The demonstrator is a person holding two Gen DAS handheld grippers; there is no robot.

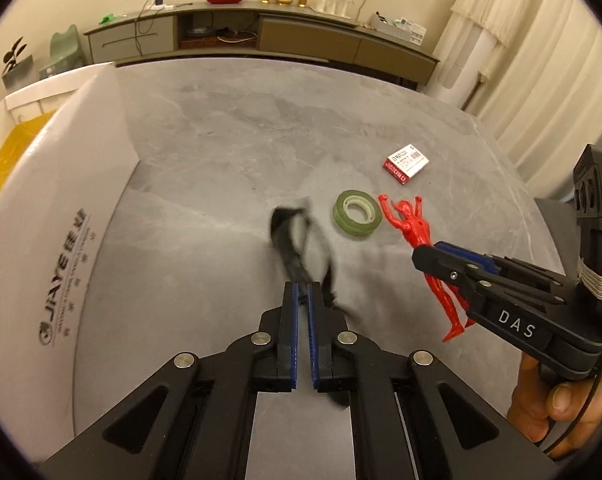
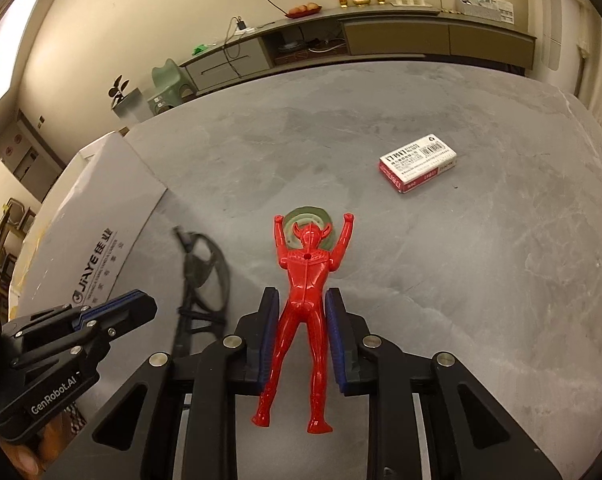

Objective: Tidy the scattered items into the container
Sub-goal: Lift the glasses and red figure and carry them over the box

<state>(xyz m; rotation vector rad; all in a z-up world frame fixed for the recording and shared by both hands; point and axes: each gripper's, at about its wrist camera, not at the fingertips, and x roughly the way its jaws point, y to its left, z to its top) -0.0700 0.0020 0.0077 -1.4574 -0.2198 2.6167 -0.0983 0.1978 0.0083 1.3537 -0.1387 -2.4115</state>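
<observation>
The white cardboard box (image 1: 57, 216) carries the brand "JIAYE" with Chinese characters on its flap, seen from both wrist cameras (image 2: 101, 276). Relative to that box, the right gripper (image 1: 437, 258) on the far side of the table bears "DAS" on its body, and the left gripper (image 2: 137, 304) just beside the box reads "GenRobot.AI". The small red-and-white carton (image 2: 419, 162) well beyond the box shows a barcode and a recycling sign; its print is too small to read.

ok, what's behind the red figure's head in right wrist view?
The green tape roll, lying flat on the table. Only its upper arc shows; the red figure covers its centre and near edge.
</observation>
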